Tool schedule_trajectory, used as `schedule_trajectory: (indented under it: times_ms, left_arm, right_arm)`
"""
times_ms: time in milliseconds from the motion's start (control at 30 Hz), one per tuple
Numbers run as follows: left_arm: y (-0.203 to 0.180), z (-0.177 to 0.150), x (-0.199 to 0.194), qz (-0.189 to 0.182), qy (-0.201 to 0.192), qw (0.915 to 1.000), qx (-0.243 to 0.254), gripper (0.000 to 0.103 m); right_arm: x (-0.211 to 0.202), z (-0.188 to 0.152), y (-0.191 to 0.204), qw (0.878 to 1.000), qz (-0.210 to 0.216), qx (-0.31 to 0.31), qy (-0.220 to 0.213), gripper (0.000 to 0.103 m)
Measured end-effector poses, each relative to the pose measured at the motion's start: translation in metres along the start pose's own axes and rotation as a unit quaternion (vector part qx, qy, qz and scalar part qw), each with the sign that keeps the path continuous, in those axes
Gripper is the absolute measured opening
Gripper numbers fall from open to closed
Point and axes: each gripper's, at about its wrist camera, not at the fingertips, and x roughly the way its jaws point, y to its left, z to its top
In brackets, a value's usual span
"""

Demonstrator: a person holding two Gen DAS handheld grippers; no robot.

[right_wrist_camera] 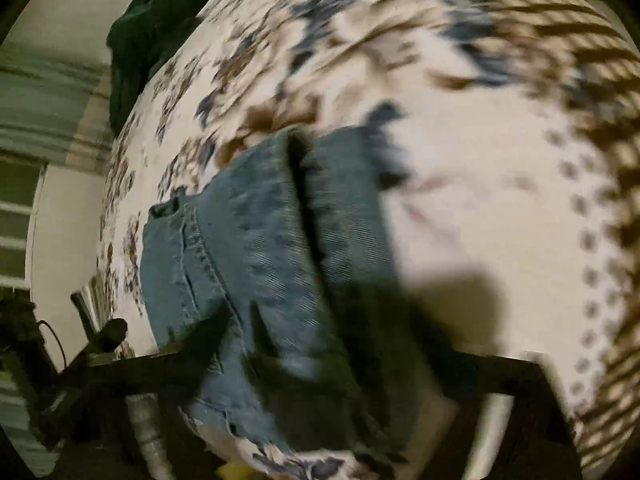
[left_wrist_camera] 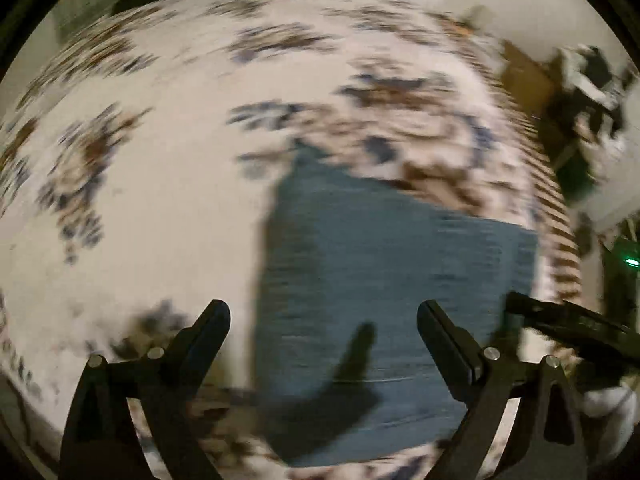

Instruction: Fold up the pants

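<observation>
Pants (left_wrist_camera: 384,280) lay folded on the bed (left_wrist_camera: 160,208); our left gripper (left_wrist_camera: 323,320) hovered, fingers spread, the right's unreadable in blur; we'd square edges before pressing.

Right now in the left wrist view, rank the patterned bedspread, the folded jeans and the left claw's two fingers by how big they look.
1. Patterned bedspread, fills most of the view.
2. Folded jeans.
3. Left claw fingers; closeness to the lens inflates them, so real size is unsure.
</observation>
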Motion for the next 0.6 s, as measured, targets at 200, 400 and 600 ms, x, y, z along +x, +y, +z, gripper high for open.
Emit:
schedule_trajectory:
  times_ms: [200,400,600]
  left_arm:
    - [0.034,0.0,0.006,0.027,0.002,0.9991,-0.034,0.095]
    - [0.031,0.026,0.006,-0.017,-0.009,0.9982,-0.057,0.095]
    - [0.0,0.055,0.051,-0.104,0.038,0.9898,-0.089,0.095]
  right_arm:
    - [-0.002,-0.008,0.045,0.992,-0.081,-0.08,-0.052,0.016]
    - [-0.057,-0.017,0.032,0.984,-0.121,-0.054,-0.116,0.013]
    - [-0.09,-0.012,-0.032,0.977,-0.18,0.001,-0.116,0.013]
